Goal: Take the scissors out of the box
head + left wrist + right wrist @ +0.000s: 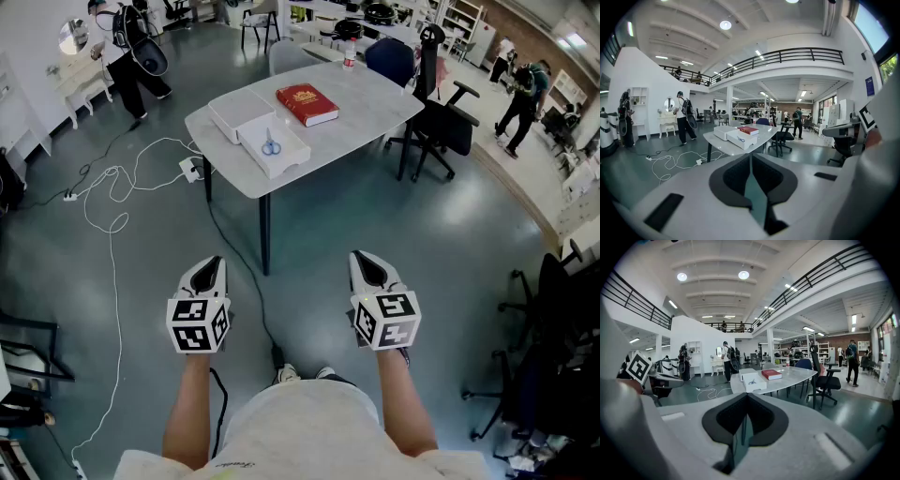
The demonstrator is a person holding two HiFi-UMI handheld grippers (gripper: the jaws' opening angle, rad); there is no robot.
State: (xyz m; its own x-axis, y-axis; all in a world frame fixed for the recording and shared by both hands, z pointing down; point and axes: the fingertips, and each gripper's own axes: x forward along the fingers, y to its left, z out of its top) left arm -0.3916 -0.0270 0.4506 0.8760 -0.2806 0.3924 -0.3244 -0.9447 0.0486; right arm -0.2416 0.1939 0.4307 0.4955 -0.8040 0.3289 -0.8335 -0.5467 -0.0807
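Left gripper (pixel 210 266) and right gripper (pixel 367 262) are both closed and empty. The scissors (pixel 271 144) lie in the box (pixel 287 163) on the table (pixel 370 98), well ahead, across open floor (pixel 375 220). Only the gripper views show the balcony (pixel 787 54).

A: Where are the scissors (pixel 271 143)?
B: Lying flat inside the open white box (pixel 296 150). Small, with blue handles.
A: And the box?
B: On the table (pixel 366 103), at its near edge, towards the left end.
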